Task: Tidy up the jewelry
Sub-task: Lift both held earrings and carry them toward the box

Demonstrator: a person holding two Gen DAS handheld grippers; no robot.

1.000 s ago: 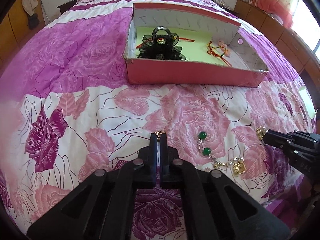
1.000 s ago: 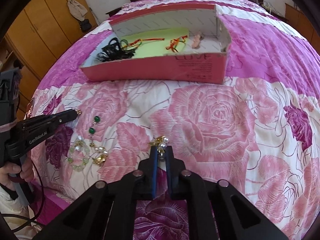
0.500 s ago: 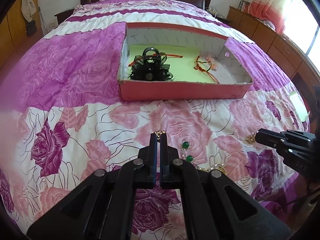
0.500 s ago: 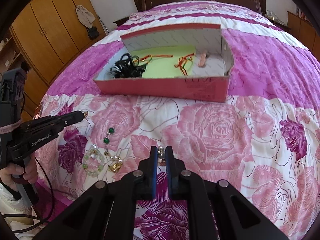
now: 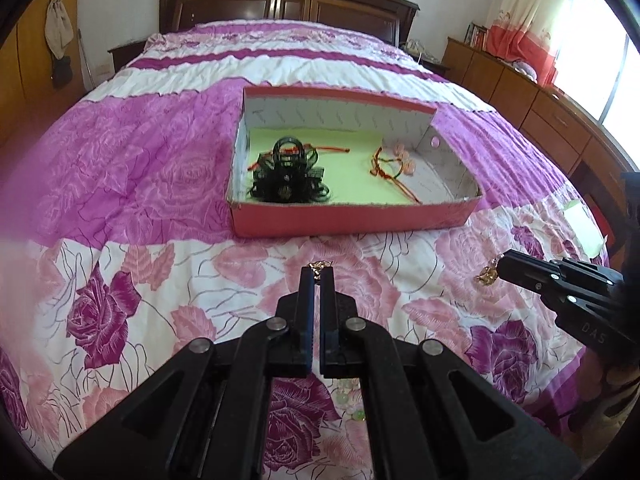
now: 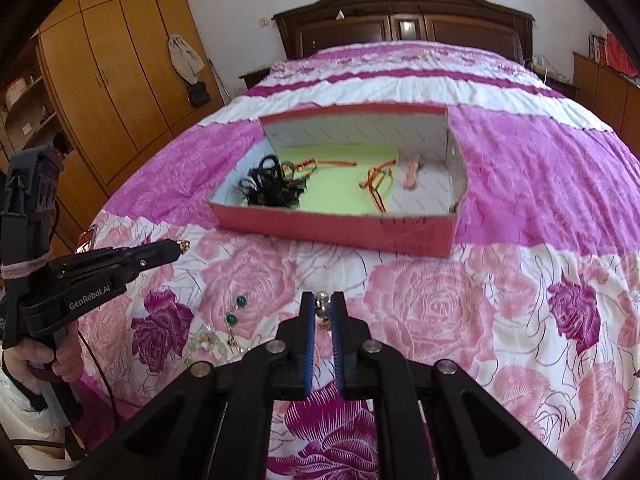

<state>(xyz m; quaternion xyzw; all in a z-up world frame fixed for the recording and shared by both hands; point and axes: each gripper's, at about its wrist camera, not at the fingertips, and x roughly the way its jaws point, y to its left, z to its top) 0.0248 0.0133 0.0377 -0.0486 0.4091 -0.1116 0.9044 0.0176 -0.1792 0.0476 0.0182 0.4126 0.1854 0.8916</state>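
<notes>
Because the jewelry goes in the box (image 5: 352, 216) at 12 o'clock, the left tongs (image 5: 318, 274) pinch a gold charm (image 5: 319, 267) and the right tongs (image 6: 323, 307) pinch a pearl earring (image 6: 322, 302).

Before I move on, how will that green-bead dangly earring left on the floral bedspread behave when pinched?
The green-bead earring probably hangs limp: its two beads join by thin links. Likely light. The round beads may slip from the right gripper, though the soft bedspread should stop rolling.
</notes>
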